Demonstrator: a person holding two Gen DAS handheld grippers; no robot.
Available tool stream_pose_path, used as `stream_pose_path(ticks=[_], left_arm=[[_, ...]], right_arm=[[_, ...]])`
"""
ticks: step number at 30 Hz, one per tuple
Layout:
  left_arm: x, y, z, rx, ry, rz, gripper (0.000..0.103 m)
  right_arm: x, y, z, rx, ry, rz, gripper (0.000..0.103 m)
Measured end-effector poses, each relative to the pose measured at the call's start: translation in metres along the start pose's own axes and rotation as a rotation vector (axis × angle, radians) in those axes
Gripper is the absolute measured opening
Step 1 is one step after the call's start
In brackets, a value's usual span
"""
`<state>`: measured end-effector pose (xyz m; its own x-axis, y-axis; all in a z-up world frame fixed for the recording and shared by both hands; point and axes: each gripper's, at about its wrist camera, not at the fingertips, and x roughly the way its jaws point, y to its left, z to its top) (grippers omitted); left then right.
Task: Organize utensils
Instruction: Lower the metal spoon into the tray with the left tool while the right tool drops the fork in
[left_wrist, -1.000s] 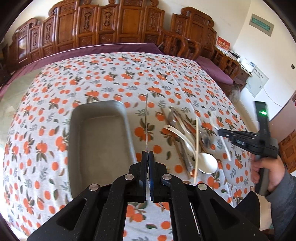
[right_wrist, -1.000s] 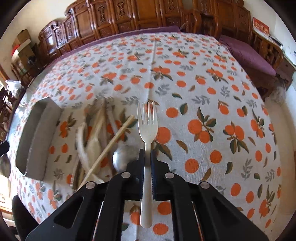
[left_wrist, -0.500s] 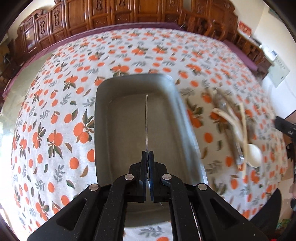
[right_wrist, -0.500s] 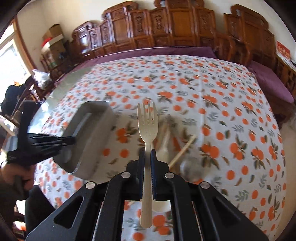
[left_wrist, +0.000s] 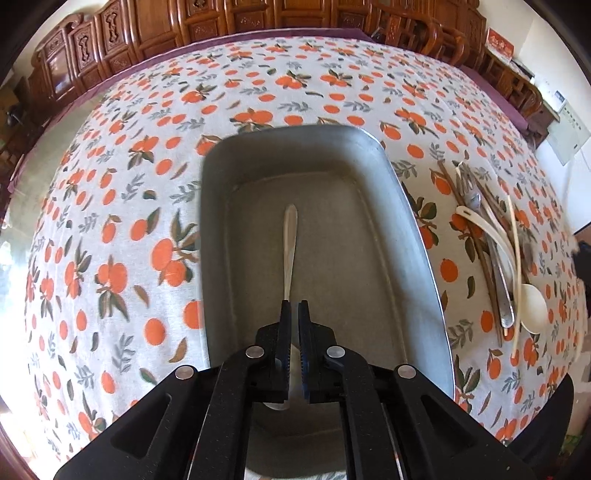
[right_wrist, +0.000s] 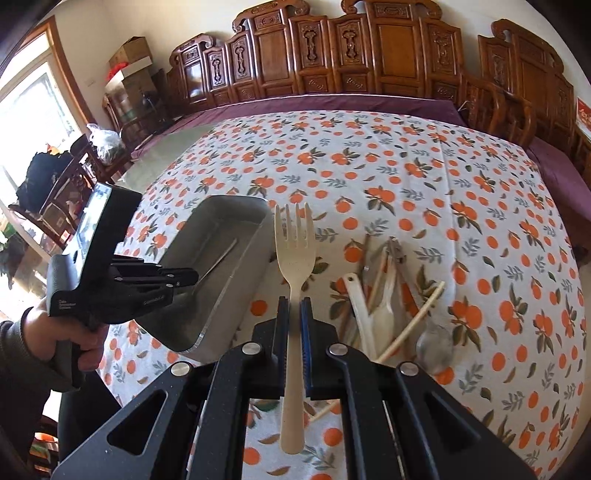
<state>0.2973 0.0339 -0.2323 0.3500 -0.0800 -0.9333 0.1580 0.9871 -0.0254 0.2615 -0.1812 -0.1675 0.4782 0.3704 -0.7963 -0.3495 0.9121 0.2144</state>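
Left wrist view: left claw (left_wrist: 294, 308) parted slightly over the tray (left_wrist: 413, 229), metal spoon (left_wrist: 289, 236) lying inside. Right claw (right_wrist: 294, 306) clamps the cream fork (right_wrist: 294, 254).

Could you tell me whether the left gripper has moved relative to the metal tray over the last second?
Yes. The left gripper has swung left from beside the metal tray to over it, and its metal spoon now lies flat inside.
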Motion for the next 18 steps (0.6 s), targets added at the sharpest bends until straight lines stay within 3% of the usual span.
stream_pose_path(ticks=[18], left_arm=[[-0.08,0.06,-0.03,-0.056,-0.163,-0.017,0.003]], right_arm=[[0.083,0.104,0.046,-0.047,0.048,0.081,0.008]])
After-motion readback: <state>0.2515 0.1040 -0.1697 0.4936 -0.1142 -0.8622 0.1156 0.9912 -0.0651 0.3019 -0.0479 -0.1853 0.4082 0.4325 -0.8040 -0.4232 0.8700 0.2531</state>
